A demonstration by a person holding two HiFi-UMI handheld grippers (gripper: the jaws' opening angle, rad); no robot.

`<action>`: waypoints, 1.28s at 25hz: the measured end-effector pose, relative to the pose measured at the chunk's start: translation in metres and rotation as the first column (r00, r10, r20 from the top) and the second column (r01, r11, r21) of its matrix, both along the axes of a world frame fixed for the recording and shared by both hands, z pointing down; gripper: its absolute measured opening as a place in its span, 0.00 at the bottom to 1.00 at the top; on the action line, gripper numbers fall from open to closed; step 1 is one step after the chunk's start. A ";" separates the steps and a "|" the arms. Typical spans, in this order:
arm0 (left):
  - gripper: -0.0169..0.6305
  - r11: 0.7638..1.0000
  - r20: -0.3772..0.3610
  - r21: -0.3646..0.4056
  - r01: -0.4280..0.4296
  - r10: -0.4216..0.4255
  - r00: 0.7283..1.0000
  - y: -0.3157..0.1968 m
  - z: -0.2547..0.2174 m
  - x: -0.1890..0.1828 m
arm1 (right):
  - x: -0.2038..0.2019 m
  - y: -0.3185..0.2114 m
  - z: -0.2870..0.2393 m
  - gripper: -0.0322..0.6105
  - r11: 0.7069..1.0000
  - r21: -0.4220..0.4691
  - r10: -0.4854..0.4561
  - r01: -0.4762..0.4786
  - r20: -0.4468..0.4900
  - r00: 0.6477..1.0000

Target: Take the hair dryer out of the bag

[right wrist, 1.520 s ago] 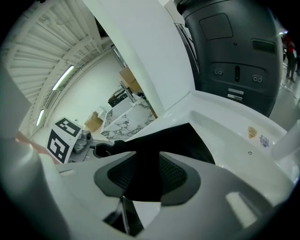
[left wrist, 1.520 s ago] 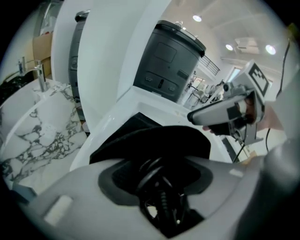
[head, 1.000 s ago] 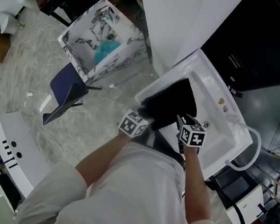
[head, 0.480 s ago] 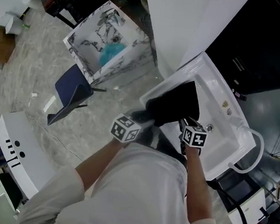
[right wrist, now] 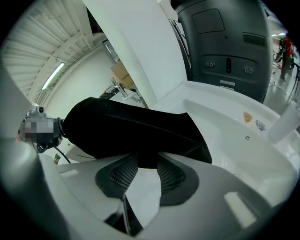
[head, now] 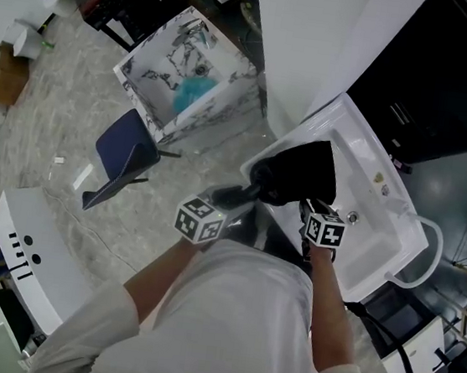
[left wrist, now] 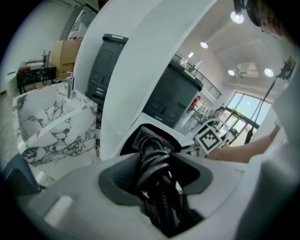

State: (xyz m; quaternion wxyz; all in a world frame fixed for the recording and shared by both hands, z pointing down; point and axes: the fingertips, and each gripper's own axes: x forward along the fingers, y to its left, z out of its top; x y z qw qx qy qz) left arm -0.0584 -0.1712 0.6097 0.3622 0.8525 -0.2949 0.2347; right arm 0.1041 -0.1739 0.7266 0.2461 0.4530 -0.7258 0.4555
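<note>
A black bag (head: pixel 301 171) lies on the rim of a white basin (head: pixel 382 217). My right gripper (head: pixel 312 210) is shut on the bag's near edge; in the right gripper view the pads (right wrist: pixel 168 176) pinch a fold of the black fabric (right wrist: pixel 136 131). My left gripper (head: pixel 223 204) is shut on the hair dryer (head: pixel 239 194), which sticks out of the bag's mouth toward the left. In the left gripper view the jaws (left wrist: pixel 159 176) clamp the dryer's black handle with its cord (left wrist: pixel 154 157) wound round it. The dryer's far end stays hidden in the bag.
A marble-patterned sink box (head: pixel 157 88) holding something teal stands on the floor at the back left. A blue chair (head: pixel 121 156) is left of the basin, and a white cabinet (head: pixel 30 258) is at the near left. A dark machine (head: pixel 450 73) rises behind the basin.
My left gripper has drawn back to the left and upward, pulling the hair dryer farther out of the bag's mouth. The right gripper has kept still on the bag.
</note>
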 end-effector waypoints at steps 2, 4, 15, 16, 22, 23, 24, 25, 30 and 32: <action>0.35 1.000 -0.007 0.012 0.009 -0.009 1.000 0.003 -0.006 -0.006 | -0.002 0.002 -0.001 0.26 1.000 0.005 0.004 -0.004 -0.003 1.000; 0.35 1.000 -0.025 0.021 0.021 -0.020 0.999 0.004 -0.014 -0.012 | -0.004 0.003 -0.003 0.26 1.000 0.011 0.012 -0.012 -0.003 1.000; 0.35 0.998 -0.111 0.049 0.029 -0.023 0.994 0.011 -0.036 -0.023 | -0.012 0.024 -0.022 0.25 0.995 0.060 0.077 -0.076 -0.009 0.997; 0.35 0.999 -0.116 0.050 0.023 -0.017 0.993 0.011 -0.035 -0.023 | -0.011 0.027 -0.023 0.25 0.994 0.064 0.084 -0.083 -0.012 0.996; 0.35 0.999 -0.166 0.049 0.012 -0.004 0.986 0.010 -0.037 -0.019 | -0.002 0.046 -0.035 0.25 0.987 0.088 0.139 -0.136 -0.025 0.990; 0.35 0.999 -0.174 0.050 0.010 -0.001 0.985 0.009 -0.038 -0.018 | 0.001 0.049 -0.038 0.25 0.984 0.092 0.154 -0.151 -0.025 0.988; 0.35 0.999 -0.182 0.052 0.006 0.003 0.983 0.008 -0.039 -0.016 | 0.005 0.053 -0.041 0.24 0.981 0.096 0.172 -0.169 -0.024 0.985; 0.35 0.999 -0.189 0.054 0.000 0.010 0.982 0.007 -0.040 -0.013 | 0.009 0.056 -0.044 0.23 0.977 0.101 0.192 -0.188 -0.023 0.981; 0.35 0.998 -0.207 0.061 -0.033 0.044 0.977 0.001 -0.042 -0.001 | 0.027 0.073 -0.064 0.21 0.954 0.135 0.271 -0.267 -0.011 0.963; 0.35 0.997 -0.210 0.061 -0.040 0.052 0.976 0.001 -0.042 0.004 | 0.033 0.079 -0.076 0.21 0.942 0.156 0.299 -0.296 0.004 0.954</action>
